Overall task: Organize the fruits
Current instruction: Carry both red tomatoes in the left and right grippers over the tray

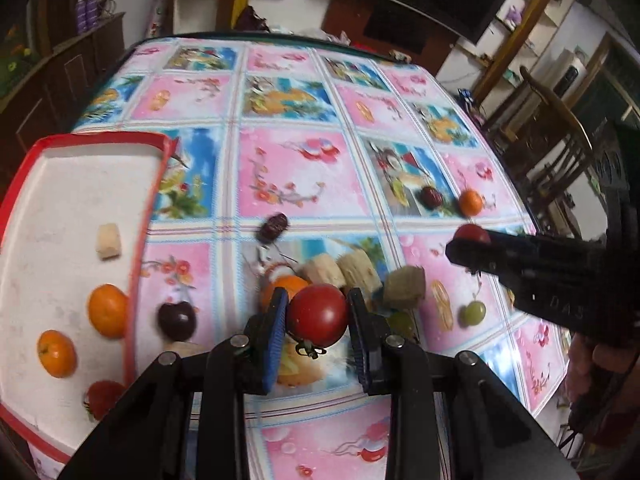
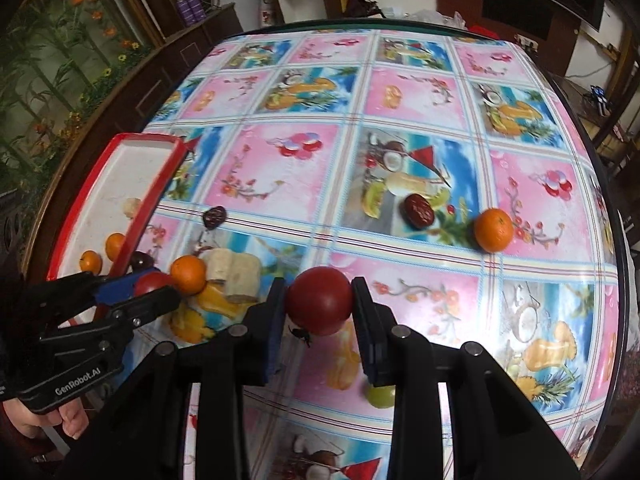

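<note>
Fruit-print tablecloth (image 2: 420, 92), left gripper (image 1: 318, 316) clenched on tomato (image 1: 318, 314) stem down, right gripper (image 2: 320, 300) likewise clamping second tomato (image 2: 320, 300).

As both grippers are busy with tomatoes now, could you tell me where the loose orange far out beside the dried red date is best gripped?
Grip the orange across its widest middle, from above. It is round, sits free on the tablecloth, and the date lies clear of it, so pads fit either side.
</note>
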Demonstrator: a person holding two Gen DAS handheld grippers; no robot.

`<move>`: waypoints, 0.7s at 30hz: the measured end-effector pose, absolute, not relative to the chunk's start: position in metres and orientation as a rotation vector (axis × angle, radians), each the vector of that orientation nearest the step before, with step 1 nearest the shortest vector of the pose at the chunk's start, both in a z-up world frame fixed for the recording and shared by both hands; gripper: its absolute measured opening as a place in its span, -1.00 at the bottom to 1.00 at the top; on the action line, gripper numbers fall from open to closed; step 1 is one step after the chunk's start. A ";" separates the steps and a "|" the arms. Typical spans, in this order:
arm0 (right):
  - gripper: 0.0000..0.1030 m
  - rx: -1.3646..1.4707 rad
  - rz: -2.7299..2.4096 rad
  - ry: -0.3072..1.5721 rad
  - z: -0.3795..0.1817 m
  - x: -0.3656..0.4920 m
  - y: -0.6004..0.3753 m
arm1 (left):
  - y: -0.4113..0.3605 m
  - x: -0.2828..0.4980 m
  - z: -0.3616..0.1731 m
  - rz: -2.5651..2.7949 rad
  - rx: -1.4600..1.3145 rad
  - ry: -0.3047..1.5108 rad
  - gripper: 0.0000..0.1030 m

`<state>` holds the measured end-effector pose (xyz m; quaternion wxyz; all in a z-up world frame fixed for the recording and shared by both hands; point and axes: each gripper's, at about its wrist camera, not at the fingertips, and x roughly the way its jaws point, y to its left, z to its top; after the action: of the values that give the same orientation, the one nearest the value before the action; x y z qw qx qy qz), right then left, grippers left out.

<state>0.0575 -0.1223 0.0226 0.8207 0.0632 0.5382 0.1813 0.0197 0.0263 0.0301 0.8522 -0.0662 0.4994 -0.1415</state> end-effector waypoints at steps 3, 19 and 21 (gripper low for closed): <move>-0.34 0.121 0.409 1.136 0.028 0.056 -0.112 | 0.035 0.020 0.034 -0.277 -0.148 1.036 -0.44; -0.34 0.027 0.565 1.099 0.052 0.055 -0.035 | 0.105 0.028 0.054 -0.129 -0.195 0.970 -0.44; -0.34 0.013 0.591 1.092 0.056 0.054 -0.022 | 0.114 0.028 0.055 -0.109 -0.201 0.967 -0.44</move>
<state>0.0537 -0.0220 0.0557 0.8134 0.0062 0.5115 0.2770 0.0281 0.1140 0.0554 0.8792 -0.0966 0.4637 -0.0522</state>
